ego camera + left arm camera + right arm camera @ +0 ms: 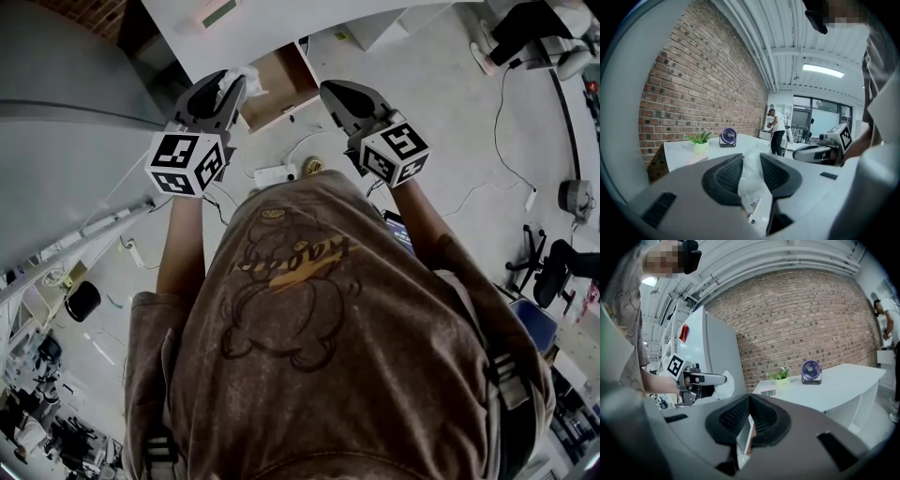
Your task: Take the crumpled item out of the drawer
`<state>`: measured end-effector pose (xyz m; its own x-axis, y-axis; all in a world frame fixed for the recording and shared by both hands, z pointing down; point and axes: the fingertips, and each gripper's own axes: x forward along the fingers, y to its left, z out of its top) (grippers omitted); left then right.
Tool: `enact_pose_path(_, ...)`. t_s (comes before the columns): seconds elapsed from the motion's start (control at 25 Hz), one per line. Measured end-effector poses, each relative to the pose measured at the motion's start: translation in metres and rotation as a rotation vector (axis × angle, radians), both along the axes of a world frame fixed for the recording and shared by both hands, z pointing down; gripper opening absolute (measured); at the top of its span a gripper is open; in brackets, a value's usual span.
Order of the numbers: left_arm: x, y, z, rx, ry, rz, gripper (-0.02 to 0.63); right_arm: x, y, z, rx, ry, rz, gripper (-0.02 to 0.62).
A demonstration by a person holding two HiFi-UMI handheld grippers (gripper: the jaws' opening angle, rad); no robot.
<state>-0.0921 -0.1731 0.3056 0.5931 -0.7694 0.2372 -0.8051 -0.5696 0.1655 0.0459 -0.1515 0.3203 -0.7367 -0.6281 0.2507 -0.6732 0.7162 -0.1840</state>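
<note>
The crumpled white item (247, 79) sticks out of my left gripper (232, 89), which is shut on it in the air, in front of the open drawer (281, 89) with its brown inside. In the left gripper view the crumpled item (752, 180) is pinched between the dark pads (729, 176) and hangs down through them. From the right gripper view, the left gripper (723, 378) shows with the white item (725, 387) at its tip. My right gripper (339, 94) hovers beside it, to the right of the drawer, tips together and nothing held.
A white table (843, 380) carries a small purple fan (811, 371), a potted plant (781, 377) and a small clock by the brick wall. A tall grey cabinet (66, 141) stands at the left. Cables and a power strip (274, 175) lie on the floor. A person (778, 131) stands far off.
</note>
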Motion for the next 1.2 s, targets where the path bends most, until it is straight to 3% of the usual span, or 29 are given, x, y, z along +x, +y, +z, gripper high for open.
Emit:
enact_pose_path(0.48, 0.0, -0.002, -0.006, -0.012, 0.041, -0.013, 0.114, -0.008, 0.001, -0.001, 0.001, -0.003, -0.025, -0.003)
enact_pose_path(1.2, 0.0, -0.004, 0.001, -0.057, 0.072, -0.04, 0.115, 0.013, 0.0, 0.002, -0.017, 0.027, -0.012, -0.003)
